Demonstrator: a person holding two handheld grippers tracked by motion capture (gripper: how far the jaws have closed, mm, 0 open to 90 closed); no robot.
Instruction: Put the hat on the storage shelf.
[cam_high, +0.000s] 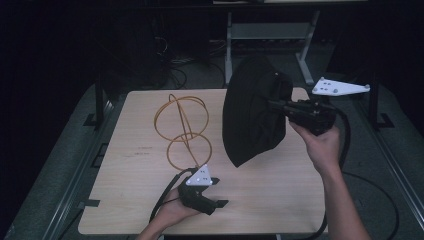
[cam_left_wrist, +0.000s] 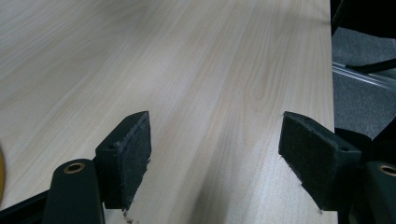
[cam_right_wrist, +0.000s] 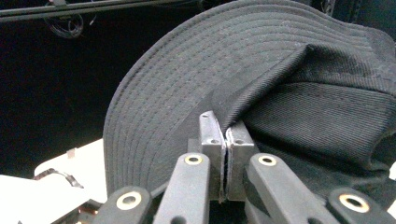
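Right hand-held gripper (cam_right_wrist: 226, 140) clamped on black hat (cam_high: 252, 112), held above desk (cam_high: 280, 200); left hand-held gripper (cam_left_wrist: 215, 154) gaping wide, low over desk.

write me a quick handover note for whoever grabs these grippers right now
Right gripper: shut on the black hat, pinching its fabric near the brim and holding it up off the table.
Left gripper: open, nothing between its jaws, low over the near part of the table.
The orange wire stand sits upright on the table's far left half, apart from the hat.
Done: hat gripped and lifted.
Left: probably bring the hat to the wire stand and set it there; the left gripper is free to help.
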